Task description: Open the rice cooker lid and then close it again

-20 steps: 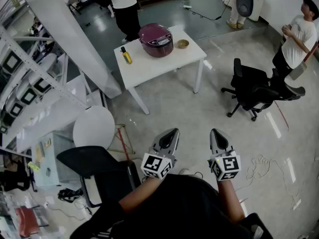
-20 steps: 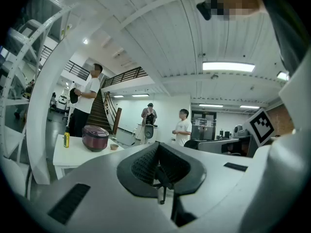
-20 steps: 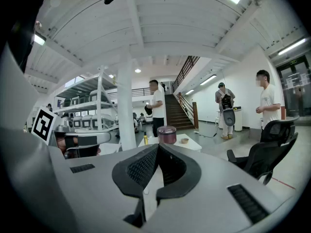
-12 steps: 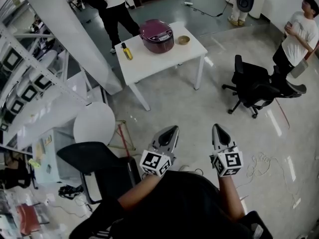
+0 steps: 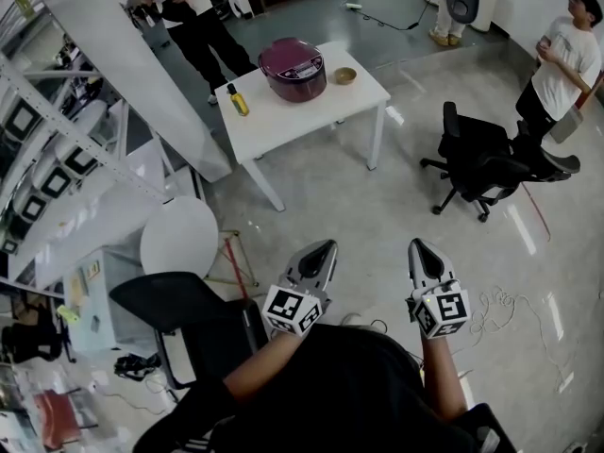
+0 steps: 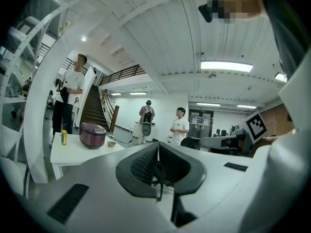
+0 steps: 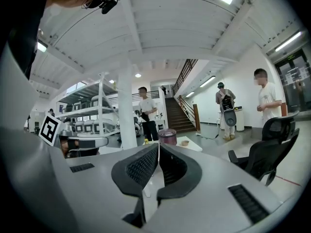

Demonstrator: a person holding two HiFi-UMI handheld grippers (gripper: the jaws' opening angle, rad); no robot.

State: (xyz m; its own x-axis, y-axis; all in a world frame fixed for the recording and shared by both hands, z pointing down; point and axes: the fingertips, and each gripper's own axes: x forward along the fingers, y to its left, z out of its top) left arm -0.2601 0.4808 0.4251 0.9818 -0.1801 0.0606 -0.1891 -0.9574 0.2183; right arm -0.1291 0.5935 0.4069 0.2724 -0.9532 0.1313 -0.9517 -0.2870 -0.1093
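Observation:
A maroon rice cooker [image 5: 293,68] with its lid down stands on a white table [image 5: 302,111] far ahead of me. It shows small in the left gripper view as the rice cooker [image 6: 93,134] and in the right gripper view as the rice cooker [image 7: 167,136]. My left gripper [image 5: 327,248] and right gripper [image 5: 418,246] are held near my body over the floor, well short of the table. Both are shut with nothing between their jaws.
A yellow bottle [image 5: 238,101] and a small bowl [image 5: 346,75] share the table. A person [image 5: 184,8] stands behind it, another [image 5: 564,59] at the right. A black office chair [image 5: 491,163] is on the right, white shelving [image 5: 57,159] and a round stool [image 5: 179,239] on the left.
The table and cooker sit slightly higher in the head view. The person behind the table has stepped to the left. My grippers have stayed shut, the right one shifting slightly right.

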